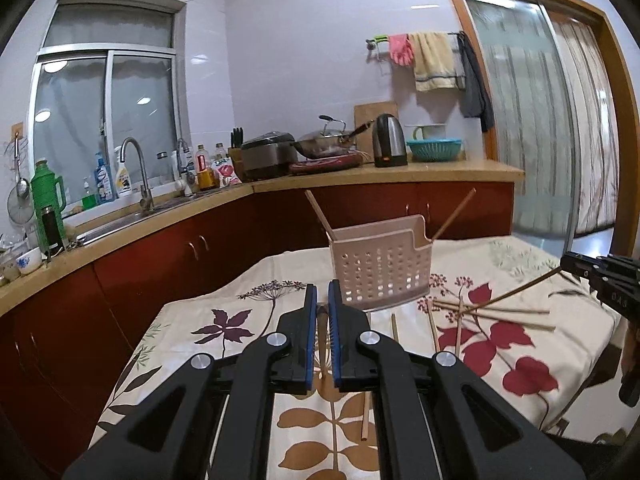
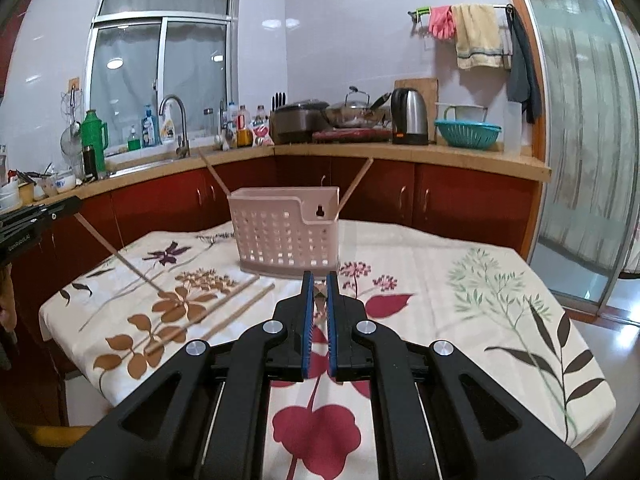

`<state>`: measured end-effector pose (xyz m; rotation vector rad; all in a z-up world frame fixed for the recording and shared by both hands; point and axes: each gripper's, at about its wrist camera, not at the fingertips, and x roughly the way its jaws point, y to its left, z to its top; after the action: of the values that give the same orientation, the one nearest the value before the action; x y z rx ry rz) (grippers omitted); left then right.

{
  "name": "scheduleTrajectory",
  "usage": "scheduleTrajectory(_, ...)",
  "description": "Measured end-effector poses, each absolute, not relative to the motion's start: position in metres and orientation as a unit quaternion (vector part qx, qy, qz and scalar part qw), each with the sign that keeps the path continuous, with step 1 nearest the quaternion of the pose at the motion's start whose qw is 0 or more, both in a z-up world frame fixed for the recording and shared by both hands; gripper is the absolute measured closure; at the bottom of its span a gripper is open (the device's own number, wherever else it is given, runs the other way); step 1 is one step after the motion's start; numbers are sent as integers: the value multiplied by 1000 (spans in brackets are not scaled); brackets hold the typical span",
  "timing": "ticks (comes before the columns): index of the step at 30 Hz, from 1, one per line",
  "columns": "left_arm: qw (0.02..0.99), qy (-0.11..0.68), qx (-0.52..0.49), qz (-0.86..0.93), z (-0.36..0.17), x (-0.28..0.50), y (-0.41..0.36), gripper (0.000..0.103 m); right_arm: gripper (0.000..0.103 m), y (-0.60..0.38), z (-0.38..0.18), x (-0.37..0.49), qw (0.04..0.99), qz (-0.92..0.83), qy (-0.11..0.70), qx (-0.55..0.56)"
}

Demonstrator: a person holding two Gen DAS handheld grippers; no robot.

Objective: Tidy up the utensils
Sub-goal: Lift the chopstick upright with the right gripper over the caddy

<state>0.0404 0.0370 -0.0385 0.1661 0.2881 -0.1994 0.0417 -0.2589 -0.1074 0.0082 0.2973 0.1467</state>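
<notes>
Both tools were up off the worktop (image 2: 460, 264) and angled a bit downward toward the pink slotted basket (image 2: 286, 232), which stood upright around the middle of the flowered cloth (image 1: 192, 320).

The left tool (image 1: 322, 308) had its blue-padded jaws pinched together on a chopstick (image 2: 120, 258). From the right wrist view you could see that stick hanging out of the left tool's tip at the left edge, slanting down toward the cloth, its far end blurred among the loose ones. In the left wrist view it only showed as a thin pale sliver between the pads.

The right tool (image 2: 320, 294) was pinched together too, clamped on another chopstick (image 1: 516, 292). The left wrist view showed it best: the stick ran from the right tool's tip at the right edge, down and left over the scattered sticks.

Two chopsticks already stood in the basket (image 2: 214, 174), one leaning out left, the other leaning out right at the opposite end.

The rest of the chopsticks (image 1: 496, 316) lay loose on the cloth just beside the basket, between the two tools, some crossing each other. One more lay close in front of the left tool (image 1: 365, 416).

A kitchen counter (image 2: 400, 152) with a sink, kettle and teal colander ran along the wall behind.
</notes>
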Motion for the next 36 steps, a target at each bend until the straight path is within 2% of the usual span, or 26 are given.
scheduleTrajectory(11, 982, 150, 38, -105, -18, 50, 45, 96, 97, -262, -74, 48, 988, 80, 131, 7)
scheduleTrajectory(30, 983, 141, 39, -108, -20, 84, 35, 96, 97, -262, -66, 96, 988, 84, 128, 4)
scheduleTrajectory(36, 985, 121, 33, -122, -4, 88, 31, 96, 97, -260, -55, 101, 990, 91, 110, 6)
